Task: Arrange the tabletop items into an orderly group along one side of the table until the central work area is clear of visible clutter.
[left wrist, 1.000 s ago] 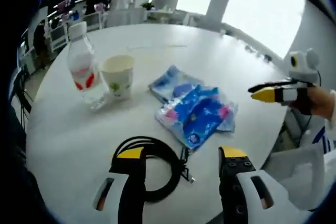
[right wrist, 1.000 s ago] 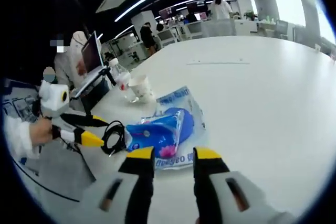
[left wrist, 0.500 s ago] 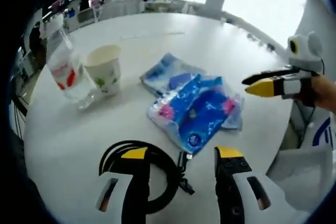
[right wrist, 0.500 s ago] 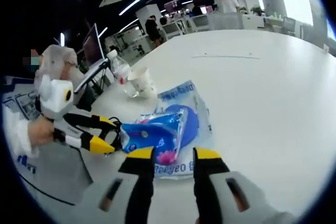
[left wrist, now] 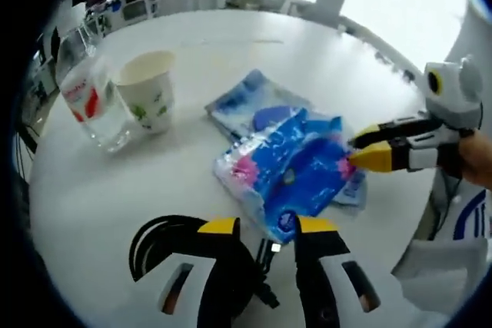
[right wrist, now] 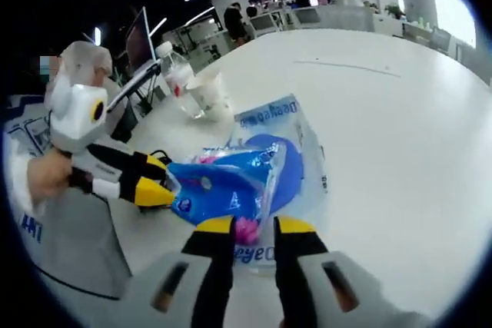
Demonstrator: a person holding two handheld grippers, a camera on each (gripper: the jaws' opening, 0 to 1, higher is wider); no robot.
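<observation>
Step in hand, as we judged it: pickup of the blue tissue pack [left wrist: 288, 178], lying mid-table on a flat plastic bag [left wrist: 250, 109]. We had 2 tongs on it: left gripper [left wrist: 267, 225] at its near end, right gripper [right wrist: 254, 224] opposite, each narrowly parted, tips touching, grip uncertain. Next: clench, carry toward paper cup [left wrist: 146, 90] and water bottle [left wrist: 91, 101].

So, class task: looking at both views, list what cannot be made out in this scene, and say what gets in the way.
- Cable: left gripper view, partly hidden behind the left tool.
- Print on the flat pouch: right gripper view, partly covered by the blue packet.
- Bottle top: left gripper view, cut off by the view's edge.
- Whether either tool grips the packet: too blurred; right tool.
</observation>
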